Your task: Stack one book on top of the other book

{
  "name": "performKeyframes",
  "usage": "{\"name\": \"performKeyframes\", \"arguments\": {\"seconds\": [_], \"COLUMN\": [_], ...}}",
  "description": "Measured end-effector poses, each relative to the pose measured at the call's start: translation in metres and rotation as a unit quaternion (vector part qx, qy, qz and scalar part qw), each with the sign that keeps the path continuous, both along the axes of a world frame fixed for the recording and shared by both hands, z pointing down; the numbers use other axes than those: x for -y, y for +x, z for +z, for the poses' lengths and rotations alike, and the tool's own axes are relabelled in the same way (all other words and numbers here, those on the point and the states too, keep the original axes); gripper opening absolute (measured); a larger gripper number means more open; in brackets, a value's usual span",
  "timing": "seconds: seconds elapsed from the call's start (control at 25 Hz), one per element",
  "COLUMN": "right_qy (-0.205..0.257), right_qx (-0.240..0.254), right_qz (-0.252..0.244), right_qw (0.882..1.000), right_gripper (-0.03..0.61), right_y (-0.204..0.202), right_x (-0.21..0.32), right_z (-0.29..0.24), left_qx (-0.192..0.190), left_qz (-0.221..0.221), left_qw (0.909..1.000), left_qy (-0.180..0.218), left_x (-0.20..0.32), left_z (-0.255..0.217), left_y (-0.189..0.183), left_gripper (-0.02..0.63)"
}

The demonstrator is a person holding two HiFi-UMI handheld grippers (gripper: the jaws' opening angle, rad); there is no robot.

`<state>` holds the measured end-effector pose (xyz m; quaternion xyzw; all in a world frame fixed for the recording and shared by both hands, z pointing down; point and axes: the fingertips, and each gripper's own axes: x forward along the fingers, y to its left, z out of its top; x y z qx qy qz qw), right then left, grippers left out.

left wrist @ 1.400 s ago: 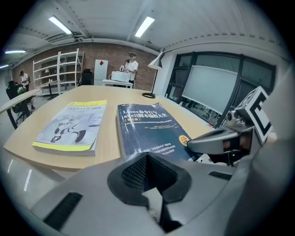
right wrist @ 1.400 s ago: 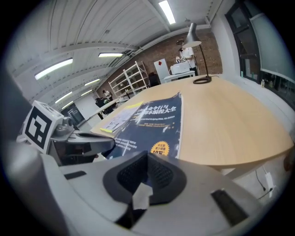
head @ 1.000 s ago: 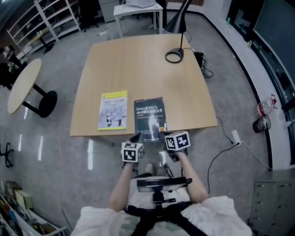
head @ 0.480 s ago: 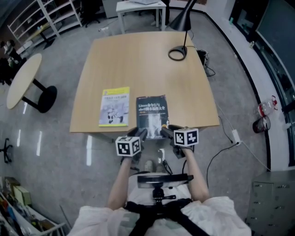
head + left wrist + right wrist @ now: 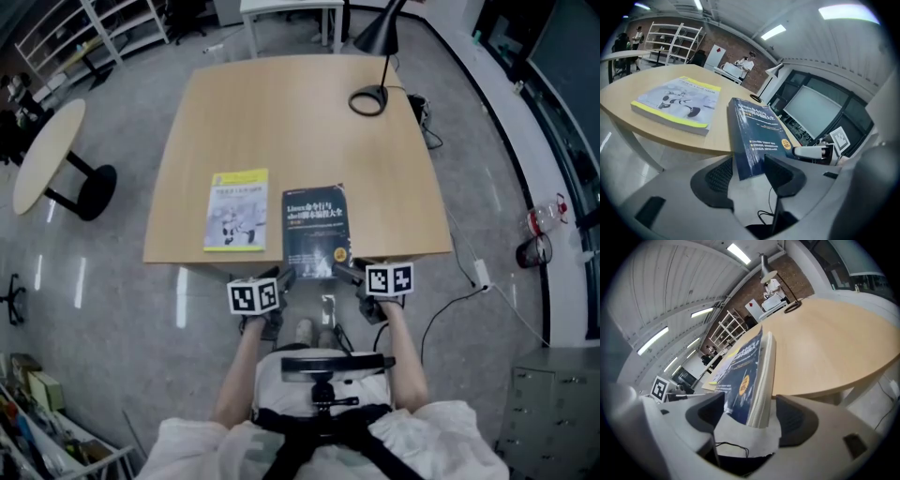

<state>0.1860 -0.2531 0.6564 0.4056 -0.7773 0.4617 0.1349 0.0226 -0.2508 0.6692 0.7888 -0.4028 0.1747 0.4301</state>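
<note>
A dark blue book [image 5: 315, 220] lies on the wooden table [image 5: 281, 122], its near end sticking out past the table's front edge. A yellow-and-white book [image 5: 235, 221] lies flat to its left, a small gap apart. My left gripper [image 5: 283, 278] is at the blue book's near left corner. Its jaws have just opened, and that corner [image 5: 754, 126] sits between them without being pressed. My right gripper [image 5: 343, 273] is rolled on its side at the near right corner. Its jaws have just been opening, and the book's edge [image 5: 761, 380] stands between them with gaps on both sides.
A black desk lamp [image 5: 368, 99] stands at the table's far right. A round side table [image 5: 42, 169] is on the floor to the left, with white shelving behind it. Cables [image 5: 469, 281] trail on the floor to the right. The person's legs are just below the table's front edge.
Both grippers' jaws have spread apart at the blue book's near end. The left gripper has rolled and shifted a little leftward. Neither book has moved.
</note>
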Motion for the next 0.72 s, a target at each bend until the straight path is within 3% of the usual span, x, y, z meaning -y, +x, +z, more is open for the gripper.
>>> {"name": "performKeyframes", "arguments": {"seconds": [0.16, 0.52, 0.72], "right_qy": [-0.024, -0.038, -0.060], "right_qx": [0.008, 0.016, 0.034], "right_qz": [-0.018, -0.024, -0.022], "right_qw": [1.000, 0.999, 0.997], "right_gripper": [0.344, 0.344, 0.344], "right_y": [-0.008, -0.018, -0.021], "right_x": [-0.008, 0.009, 0.007], "right_z": [0.011, 0.018, 0.024], "left_qx": [-0.024, -0.059, -0.136], "left_qz": [0.003, 0.079, 0.079], "left_qw": [0.9994, 0.9930, 0.9798], "left_qy": [-0.026, -0.065, -0.124], "left_x": [0.000, -0.002, -0.005], "left_z": [0.004, 0.011, 0.020], "left_y": [0.001, 0.020, 0.024], "left_gripper": [0.196, 0.239, 0.239]}}
